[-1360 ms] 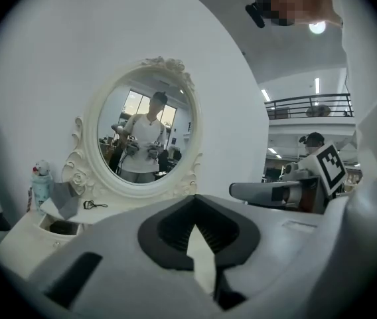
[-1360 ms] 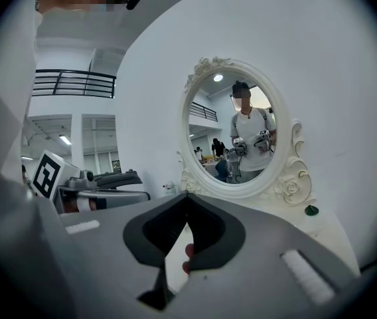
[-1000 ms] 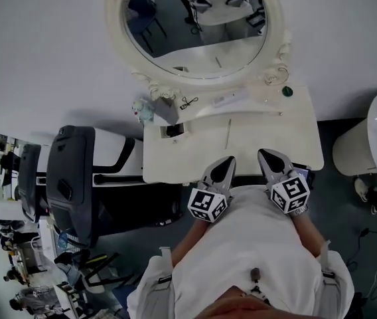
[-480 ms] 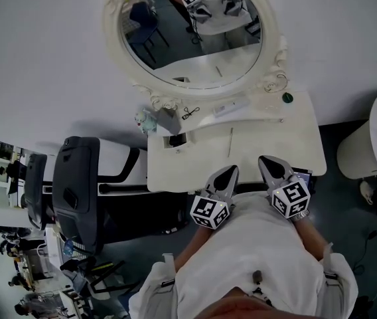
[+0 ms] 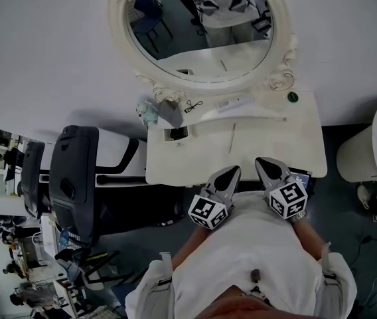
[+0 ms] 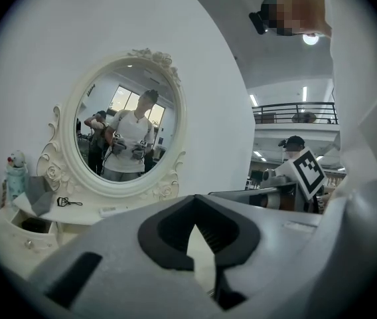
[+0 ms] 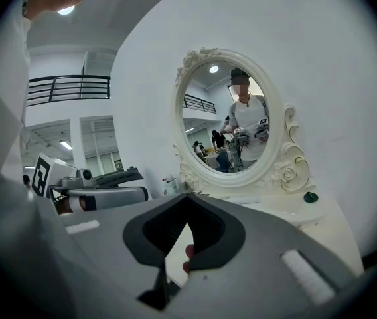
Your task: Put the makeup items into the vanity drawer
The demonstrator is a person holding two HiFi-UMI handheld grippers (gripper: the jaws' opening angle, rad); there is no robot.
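Note:
A white vanity table [image 5: 288,148] with an oval mirror [image 5: 202,25] stands before me. On its back shelf lie a black eyelash curler [image 5: 189,105], a white tube [image 5: 233,103] and a dark green round cap [image 5: 293,97]. A thin stick-like item [image 5: 231,138] lies on the tabletop. A small open compartment [image 5: 177,133] sits at the left, below a grey piece [image 5: 168,113] and a little figurine bottle [image 5: 147,111]. My left gripper [image 5: 231,172] and right gripper [image 5: 263,163] hover side by side at the front edge, both shut and empty. The left gripper view shows the curler [image 6: 69,202] far ahead.
A dark treadmill [image 5: 75,178] stands left of the vanity. At the right stands a white rounded object [image 5: 374,145]. A dark flat thing [image 5: 301,177] shows at the table's front right corner. People and desks appear at the far lower left.
The head view has shifted a little. Both grippers keep their place at the table's front edge, still shut.

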